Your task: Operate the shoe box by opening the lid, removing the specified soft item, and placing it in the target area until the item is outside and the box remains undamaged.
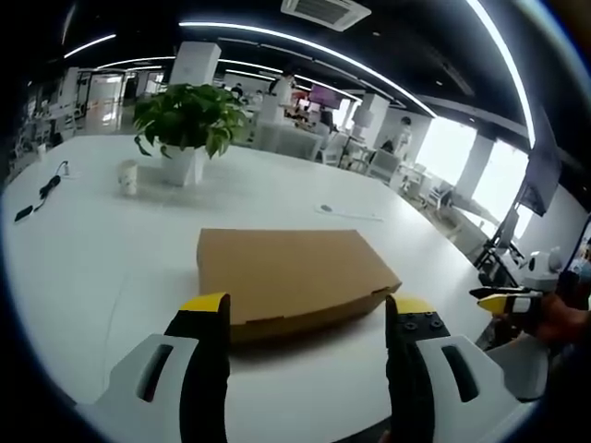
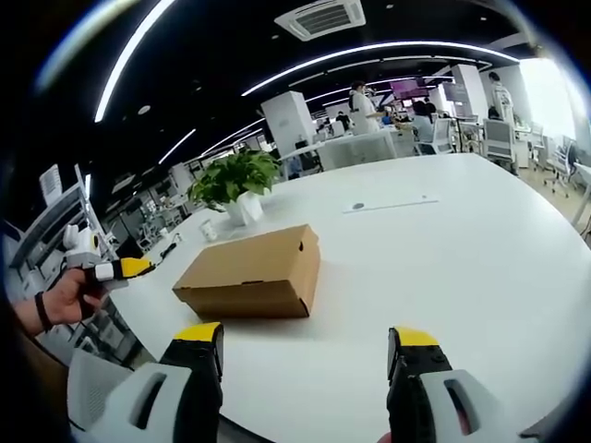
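Lid shut, the shoe box (image 1: 291, 277) sits on the white worktop (image 1: 102, 268) ahead of 2 wide-open, empty hand-held grippers, left (image 1: 309, 318) and right (image 2: 305, 346); looks like light, crushable cardboard, best lifted gently at the lid's front edge.

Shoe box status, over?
Both hand-held grippers open, left and right, holding nothing. Brown cardboard shoe box closed, on white table. Potted green plant behind it, not blocking.
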`<state>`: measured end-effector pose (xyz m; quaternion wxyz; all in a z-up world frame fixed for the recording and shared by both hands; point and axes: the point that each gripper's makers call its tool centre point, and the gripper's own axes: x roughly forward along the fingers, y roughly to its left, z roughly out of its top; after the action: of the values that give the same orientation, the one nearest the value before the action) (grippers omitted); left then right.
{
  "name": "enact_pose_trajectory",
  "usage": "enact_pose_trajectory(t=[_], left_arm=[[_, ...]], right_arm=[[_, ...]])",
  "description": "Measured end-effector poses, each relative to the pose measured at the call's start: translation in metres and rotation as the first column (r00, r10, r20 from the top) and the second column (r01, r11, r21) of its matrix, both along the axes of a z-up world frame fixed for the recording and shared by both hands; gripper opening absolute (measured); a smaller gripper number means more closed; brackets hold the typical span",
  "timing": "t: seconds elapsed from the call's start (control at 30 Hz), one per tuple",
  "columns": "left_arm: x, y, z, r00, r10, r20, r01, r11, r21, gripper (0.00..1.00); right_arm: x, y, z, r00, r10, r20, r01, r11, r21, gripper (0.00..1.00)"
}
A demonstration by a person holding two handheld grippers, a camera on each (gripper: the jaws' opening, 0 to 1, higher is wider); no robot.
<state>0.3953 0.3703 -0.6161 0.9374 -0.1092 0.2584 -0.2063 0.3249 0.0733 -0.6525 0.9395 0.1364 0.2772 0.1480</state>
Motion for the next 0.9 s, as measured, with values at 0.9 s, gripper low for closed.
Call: enact_pose_trajectory(t=[0.9], left_arm=[[0.022, 0.024, -0.045, 0.997, -0.018, -0.073, 0.023, 0.997, 0.074, 0.69]], right_arm=[[0.073, 0.066, -0.007, 0.987, 0.162, -0.016, -0.162, 0.987, -0.015, 0.71]])
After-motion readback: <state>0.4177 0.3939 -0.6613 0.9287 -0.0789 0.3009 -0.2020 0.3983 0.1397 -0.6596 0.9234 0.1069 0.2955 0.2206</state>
